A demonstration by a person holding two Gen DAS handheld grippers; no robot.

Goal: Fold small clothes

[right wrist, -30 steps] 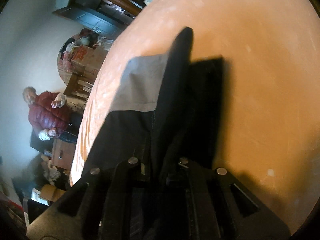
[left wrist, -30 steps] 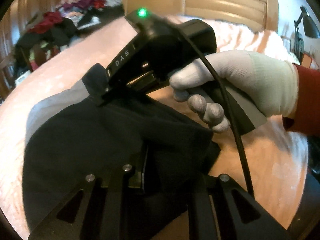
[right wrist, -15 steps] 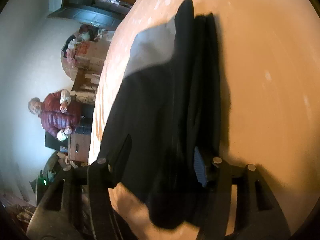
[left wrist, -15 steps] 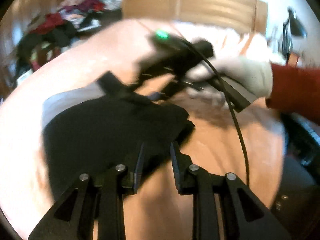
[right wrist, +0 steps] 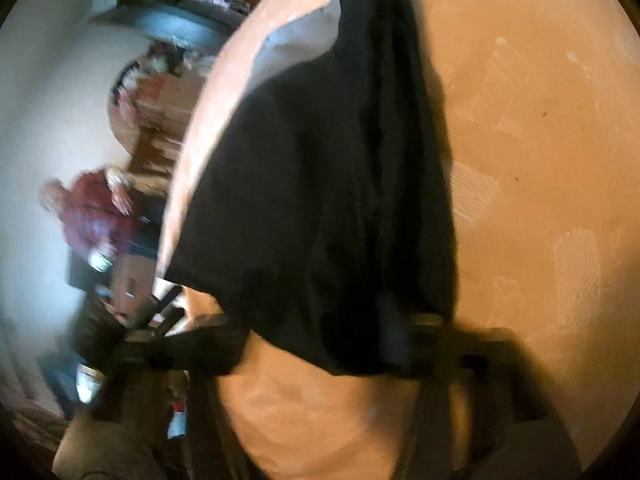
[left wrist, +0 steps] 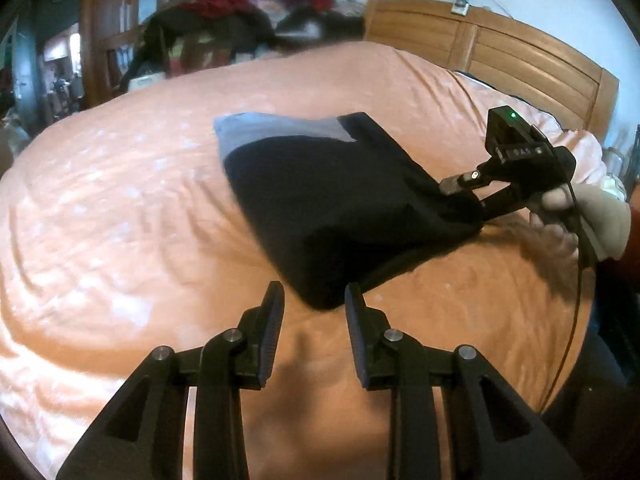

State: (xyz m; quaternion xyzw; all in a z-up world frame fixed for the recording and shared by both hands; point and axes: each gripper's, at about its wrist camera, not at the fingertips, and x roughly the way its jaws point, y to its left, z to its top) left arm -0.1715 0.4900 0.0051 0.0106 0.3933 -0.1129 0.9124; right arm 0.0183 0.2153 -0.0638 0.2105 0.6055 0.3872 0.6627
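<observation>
Left wrist view: black garment (left wrist: 340, 204) lies folded on orange bed (left wrist: 120, 220), left gripper (left wrist: 314, 308) spread & empty, right gripper (left wrist: 476, 204) pinching its corner; a careless tug could undo fold.

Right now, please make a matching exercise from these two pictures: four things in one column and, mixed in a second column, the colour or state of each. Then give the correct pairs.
Column 1
1. bedcover
2. garment
3. left gripper
4. small light on the right gripper

Column 2
a. green
b. jaws apart, holding nothing
c. peach-orange
d. black with a grey band, lying folded on the bed

Pairs: 1-c, 2-d, 3-b, 4-a
</observation>
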